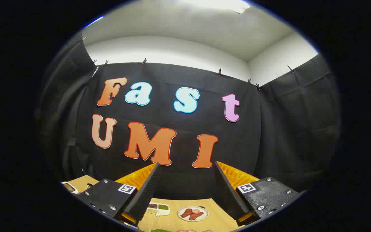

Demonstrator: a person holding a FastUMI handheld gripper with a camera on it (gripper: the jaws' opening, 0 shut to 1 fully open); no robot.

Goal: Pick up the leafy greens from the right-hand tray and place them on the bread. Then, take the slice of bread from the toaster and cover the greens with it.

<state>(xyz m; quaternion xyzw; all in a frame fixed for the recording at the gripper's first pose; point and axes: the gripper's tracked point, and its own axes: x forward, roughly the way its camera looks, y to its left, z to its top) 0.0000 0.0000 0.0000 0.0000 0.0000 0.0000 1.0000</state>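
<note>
Barely visible green leafy greens (160, 230) sit below the spread, empty gripper (187, 166).

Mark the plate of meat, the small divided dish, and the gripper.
plate of meat (193, 213), gripper view, on the meat at its middle.
divided dish (158, 208), gripper view, on its centre between compartments.
gripper (185, 167), gripper view, midway between the tips of its open fingers, nothing held.
</note>
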